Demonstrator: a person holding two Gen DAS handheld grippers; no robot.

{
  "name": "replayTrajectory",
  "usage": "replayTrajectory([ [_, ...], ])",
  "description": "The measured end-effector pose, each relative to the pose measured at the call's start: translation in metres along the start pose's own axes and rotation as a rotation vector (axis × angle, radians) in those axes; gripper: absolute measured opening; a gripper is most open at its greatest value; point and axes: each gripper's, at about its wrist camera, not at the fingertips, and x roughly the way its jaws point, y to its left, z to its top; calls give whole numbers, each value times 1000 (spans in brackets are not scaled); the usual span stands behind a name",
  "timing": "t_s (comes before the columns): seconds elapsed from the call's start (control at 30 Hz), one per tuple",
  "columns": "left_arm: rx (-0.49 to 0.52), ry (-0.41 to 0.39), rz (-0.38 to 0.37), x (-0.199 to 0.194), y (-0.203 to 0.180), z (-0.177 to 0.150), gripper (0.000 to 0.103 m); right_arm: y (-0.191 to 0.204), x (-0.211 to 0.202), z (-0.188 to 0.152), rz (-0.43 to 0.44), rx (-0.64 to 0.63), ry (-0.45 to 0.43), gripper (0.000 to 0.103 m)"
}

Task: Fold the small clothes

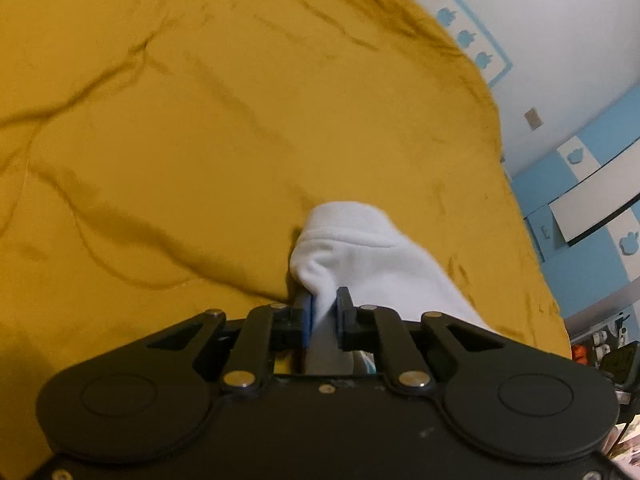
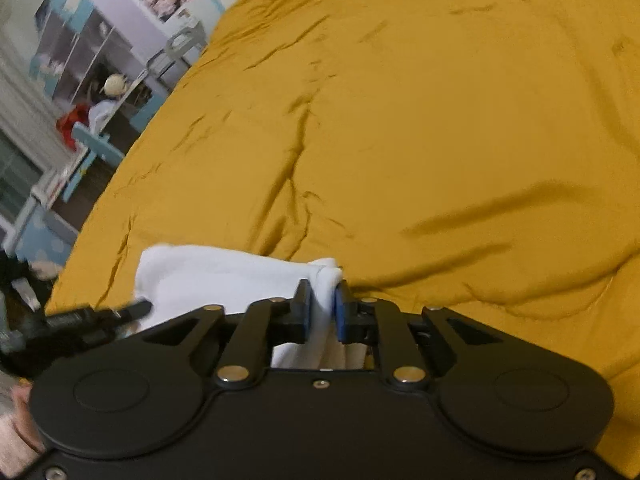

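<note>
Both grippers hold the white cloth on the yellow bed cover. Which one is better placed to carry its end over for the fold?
Probably the right gripper: it pinches a corner of the white cloth. The left gripper grips bunched fabric, so it seems better as anchor.

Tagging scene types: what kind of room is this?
Likely a child's bedroom: a mustard bedspread fills both views, the wall is blue and white with cloud shapes, and shelves stand beside the bed.

Cloth [image 1: 360, 248]: lies on the bedspread [image 1: 180, 140], near its edge.
Left gripper [image 1: 324, 312]: clamped on one end of the cloth.
Right gripper [image 2: 323, 304]: clamped on the other end.
Shelves [image 2: 80, 52]: beyond the bed's left side.
</note>
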Motion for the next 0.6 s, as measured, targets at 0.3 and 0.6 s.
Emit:
replayTrajectory([
  [0.3,90,-39,9,-72,-33,-12,20,30,-54,-4,3,-80,-32,22],
  [0.6,197,-32,12,-165,-65,-121,55,61,-144,-74,16,-210,-27,31],
])
